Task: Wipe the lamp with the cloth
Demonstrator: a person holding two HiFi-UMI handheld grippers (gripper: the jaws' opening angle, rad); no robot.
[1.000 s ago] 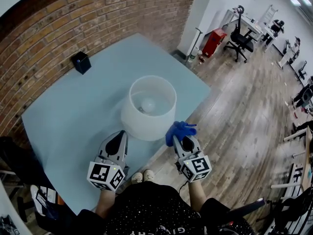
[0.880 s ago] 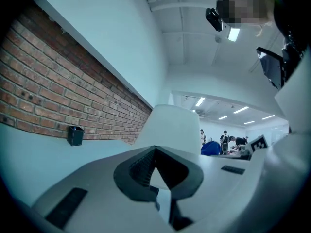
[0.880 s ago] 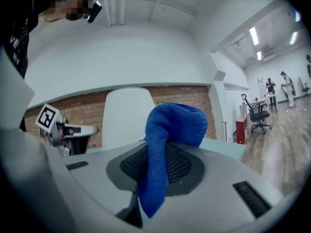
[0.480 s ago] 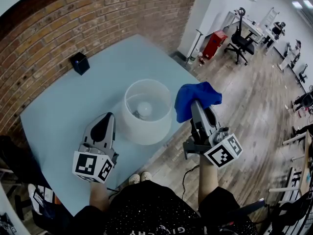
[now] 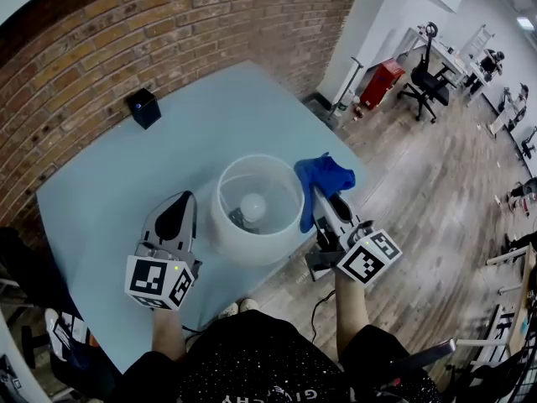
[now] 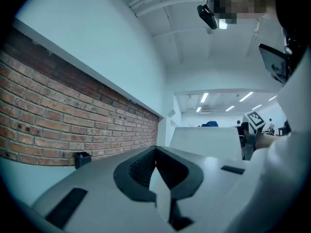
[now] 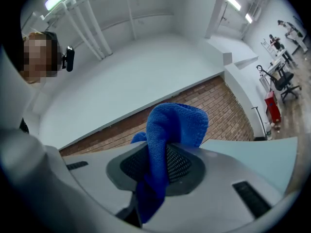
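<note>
A white lamp point(image 5: 256, 210) with a round open shade stands near the front edge of the pale blue table point(image 5: 168, 154); its bulb point(image 5: 252, 206) shows inside the shade. My right gripper point(image 5: 322, 193) is shut on a blue cloth point(image 5: 323, 177), which hangs at the shade's right rim. In the right gripper view the cloth point(image 7: 167, 135) bunches up between the jaws. My left gripper point(image 5: 178, 212) is shut and empty, just left of the shade. The left gripper view shows the shade point(image 6: 206, 142) beyond the closed jaws.
A small black box point(image 5: 143, 107) sits at the table's far left, close to the brick wall point(image 5: 126, 32). Wooden floor point(image 5: 419, 225) lies to the right, with a red case point(image 5: 382, 81) and office chairs point(image 5: 428, 78) farther off.
My right gripper has come down from above and moved in, bringing the cloth to the shade's right rim. The left gripper stays about where it was half a second ago.
</note>
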